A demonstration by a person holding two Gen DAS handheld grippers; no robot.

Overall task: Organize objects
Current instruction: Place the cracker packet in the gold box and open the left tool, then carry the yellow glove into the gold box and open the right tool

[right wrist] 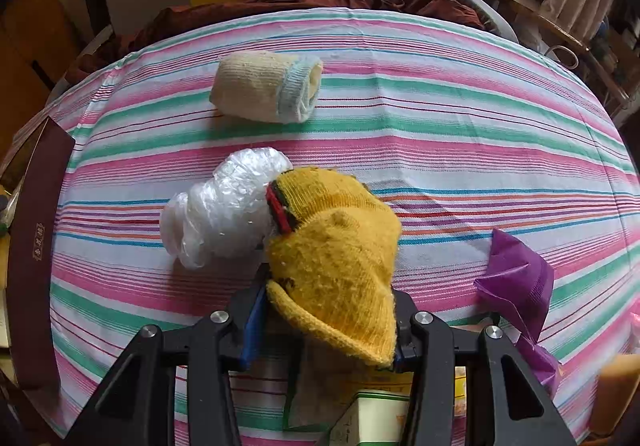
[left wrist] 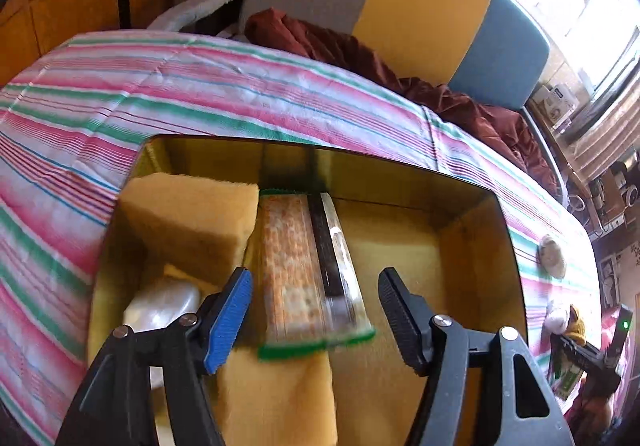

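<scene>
1. At the far left of the left wrist view, the striped tablecloth [left wrist: 160, 85] runs under an open box [left wrist: 400, 161] with dark walls and a yellowish floor.
2. In the box's left part a yellow sponge [left wrist: 192, 213] leans against the wall, and below it lies a pale, wrapped lump [left wrist: 164, 306] that is too blurred to identify.
3. The left gripper [left wrist: 316, 318] hangs over the box with its jaws spread wide and nothing between them; a blue pad faces the left finger.
4. Between the fingers, on the box floor, lies a cracker packet [left wrist: 304, 266] with green ends, resting partly on another yellow sponge [left wrist: 276, 398].
5. In the right wrist view, the dark red edge of the box shows at the far left [right wrist: 36, 246].
6. On the cloth lie a rolled cream sock [right wrist: 264, 85] farther off and a crumpled clear plastic bundle [right wrist: 224, 205] nearer, which touches the yellow knit glove [right wrist: 336, 258].
7. The right gripper [right wrist: 326, 330] is clamped on the yellow knit glove, holding it just above the cloth.
8. To the right lies a crumpled purple bag [right wrist: 516, 282].
9. Below the gripper sits a white and green carton [right wrist: 372, 414].
</scene>
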